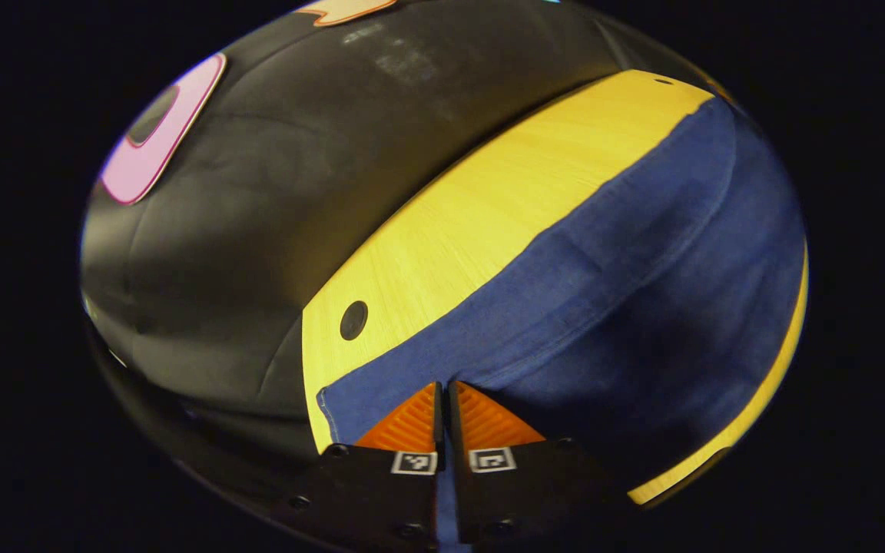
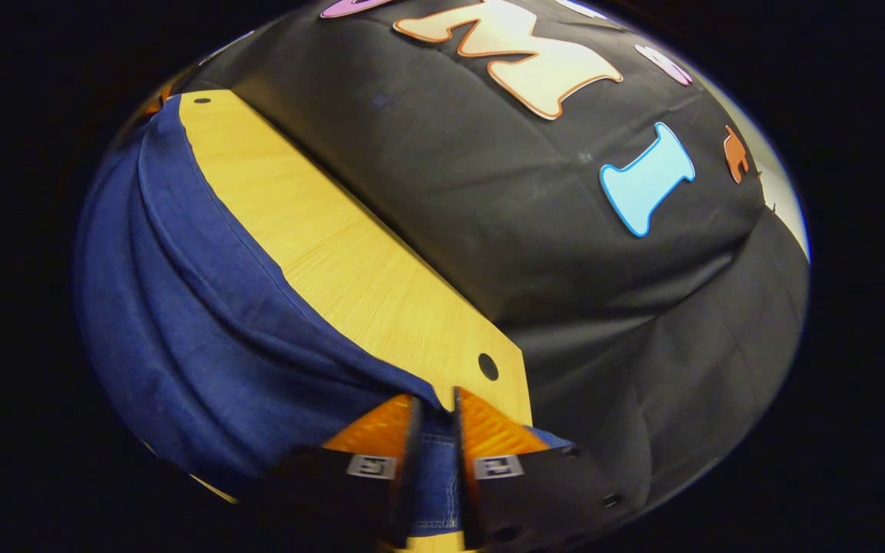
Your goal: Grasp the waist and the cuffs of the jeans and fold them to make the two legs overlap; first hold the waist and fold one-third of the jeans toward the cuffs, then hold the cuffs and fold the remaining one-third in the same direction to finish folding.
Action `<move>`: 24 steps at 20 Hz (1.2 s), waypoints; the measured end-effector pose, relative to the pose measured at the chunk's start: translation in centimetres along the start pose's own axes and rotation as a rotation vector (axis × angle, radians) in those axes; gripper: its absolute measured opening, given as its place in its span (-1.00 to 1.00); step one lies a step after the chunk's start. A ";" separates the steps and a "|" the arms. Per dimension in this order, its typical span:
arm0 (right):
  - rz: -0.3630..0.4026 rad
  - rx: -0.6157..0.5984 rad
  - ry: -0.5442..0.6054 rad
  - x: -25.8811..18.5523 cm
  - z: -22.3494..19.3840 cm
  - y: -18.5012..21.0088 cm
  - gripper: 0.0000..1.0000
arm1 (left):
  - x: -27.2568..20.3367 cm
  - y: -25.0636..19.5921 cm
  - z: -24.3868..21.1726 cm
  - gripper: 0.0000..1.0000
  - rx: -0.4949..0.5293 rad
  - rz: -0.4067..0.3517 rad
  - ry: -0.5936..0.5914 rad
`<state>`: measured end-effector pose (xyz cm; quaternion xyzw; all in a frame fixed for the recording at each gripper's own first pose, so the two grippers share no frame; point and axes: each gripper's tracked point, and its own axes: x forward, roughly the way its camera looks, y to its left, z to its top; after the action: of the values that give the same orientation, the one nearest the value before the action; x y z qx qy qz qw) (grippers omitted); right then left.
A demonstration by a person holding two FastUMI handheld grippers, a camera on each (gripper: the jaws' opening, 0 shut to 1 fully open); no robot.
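Observation:
Dark blue jeans lie spread along a yellow wooden table. In the left gripper view my left gripper is shut on one end of the jeans near the table's short edge, denim pinched between its orange fingers. In the right gripper view the jeans stretch away to the left, lifted into folds. My right gripper is shut on their other end, with a stitched denim edge showing between the orange fingers. Which end is the waist and which the cuffs I cannot tell.
The table has a round dark hole near each corner. Black booth cloth hangs close behind the table's long far edge. A bare strip of tabletop runs between the jeans and that edge.

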<state>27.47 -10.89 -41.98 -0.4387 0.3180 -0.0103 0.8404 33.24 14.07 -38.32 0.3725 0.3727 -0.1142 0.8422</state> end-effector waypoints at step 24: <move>-0.017 0.854 0.288 0.6 -21.2 -10.1 0.99 | -16.6 3.8 19.0 0.88 -0.558 0.173 -0.428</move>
<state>19.05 -32.77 -43.54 -0.0494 0.3953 -0.2083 0.8933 33.74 1.75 -16.00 0.1261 0.1717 -0.0119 0.9770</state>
